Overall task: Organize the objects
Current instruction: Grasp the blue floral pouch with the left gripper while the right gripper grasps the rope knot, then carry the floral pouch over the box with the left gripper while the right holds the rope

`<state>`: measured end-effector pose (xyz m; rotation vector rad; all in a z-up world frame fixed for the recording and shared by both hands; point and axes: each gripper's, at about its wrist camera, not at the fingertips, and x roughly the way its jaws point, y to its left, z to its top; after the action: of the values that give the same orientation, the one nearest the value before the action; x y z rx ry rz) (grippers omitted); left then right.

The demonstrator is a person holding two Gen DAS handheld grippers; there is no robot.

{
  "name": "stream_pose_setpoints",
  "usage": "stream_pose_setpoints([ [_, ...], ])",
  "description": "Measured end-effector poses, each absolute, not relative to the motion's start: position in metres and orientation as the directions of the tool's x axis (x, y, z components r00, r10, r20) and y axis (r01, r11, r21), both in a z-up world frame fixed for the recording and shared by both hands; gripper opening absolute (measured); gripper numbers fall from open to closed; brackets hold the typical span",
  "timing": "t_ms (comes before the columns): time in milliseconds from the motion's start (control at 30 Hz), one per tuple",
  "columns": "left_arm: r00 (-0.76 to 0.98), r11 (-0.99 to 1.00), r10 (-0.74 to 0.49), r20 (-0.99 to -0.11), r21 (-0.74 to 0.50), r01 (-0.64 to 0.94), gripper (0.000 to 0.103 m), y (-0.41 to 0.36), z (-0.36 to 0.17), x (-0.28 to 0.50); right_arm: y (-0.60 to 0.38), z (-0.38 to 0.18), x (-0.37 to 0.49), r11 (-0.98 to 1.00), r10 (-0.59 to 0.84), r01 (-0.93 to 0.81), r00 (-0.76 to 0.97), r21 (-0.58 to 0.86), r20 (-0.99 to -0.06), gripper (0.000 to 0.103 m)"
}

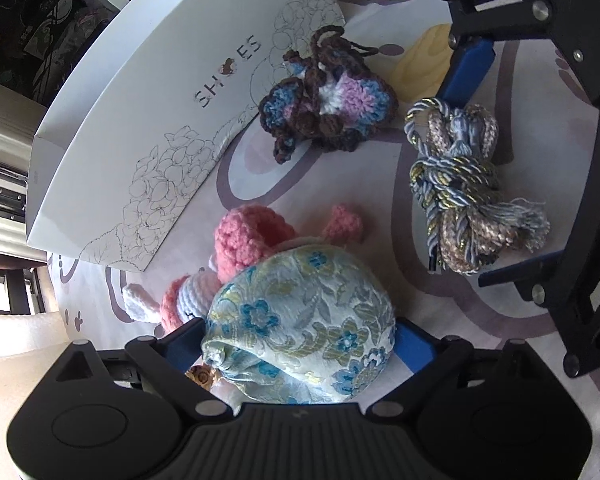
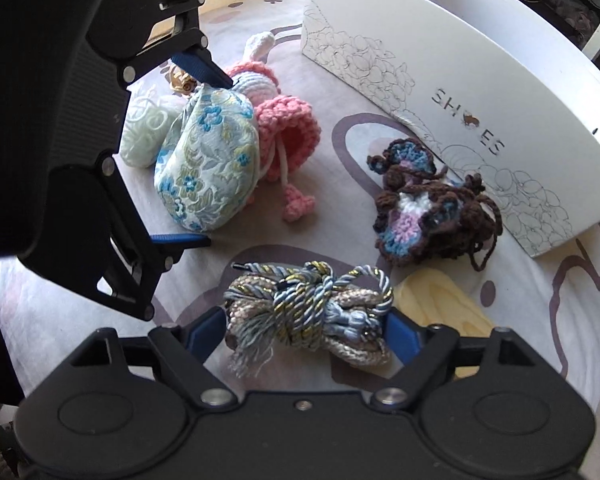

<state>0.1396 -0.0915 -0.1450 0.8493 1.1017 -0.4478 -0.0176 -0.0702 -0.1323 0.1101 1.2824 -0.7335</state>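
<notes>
My left gripper (image 1: pixel 300 340) has its blue pads on either side of a light blue floral brocade pouch (image 1: pixel 300 320), which also shows in the right wrist view (image 2: pixel 208 160). My right gripper (image 2: pixel 306 328) straddles a bundle of blue, gold and beige cord (image 2: pixel 312 308), which the left wrist view (image 1: pixel 464 184) shows too. Both bundles rest on the cloth. A pink crochet pouch (image 2: pixel 284 128) lies behind the brocade pouch. A brown, blue and purple crochet piece (image 2: pixel 428 204) lies by a white shoe box (image 2: pixel 500 80).
A pale yellow wooden piece (image 2: pixel 440 300) lies under the right gripper's far finger. A white netted bundle (image 2: pixel 148 128) and a gold trinket (image 2: pixel 180 80) sit behind the left gripper. The surface is a white cloth (image 2: pixel 340 220) with mauve patterns.
</notes>
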Motion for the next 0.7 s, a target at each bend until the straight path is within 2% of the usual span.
stream_pose_setpoints([
  [300, 0.343, 0.718, 0.047, -0.938, 0.271, 0.642, 0.088, -0.071, -0.139, 0.156, -0.079, -0.129, -0.016, 0.765, -0.412, 0.577, 0.094, -0.288, -0.906, 0.082],
  [700, 0.342, 0.84, -0.075, -0.937, 0.125, 0.528, 0.085, -0.046, -0.098, 0.168, -0.074, -0.089, -0.023, 0.706, -0.473, 0.661, 0.171, -0.255, -0.864, 0.082],
])
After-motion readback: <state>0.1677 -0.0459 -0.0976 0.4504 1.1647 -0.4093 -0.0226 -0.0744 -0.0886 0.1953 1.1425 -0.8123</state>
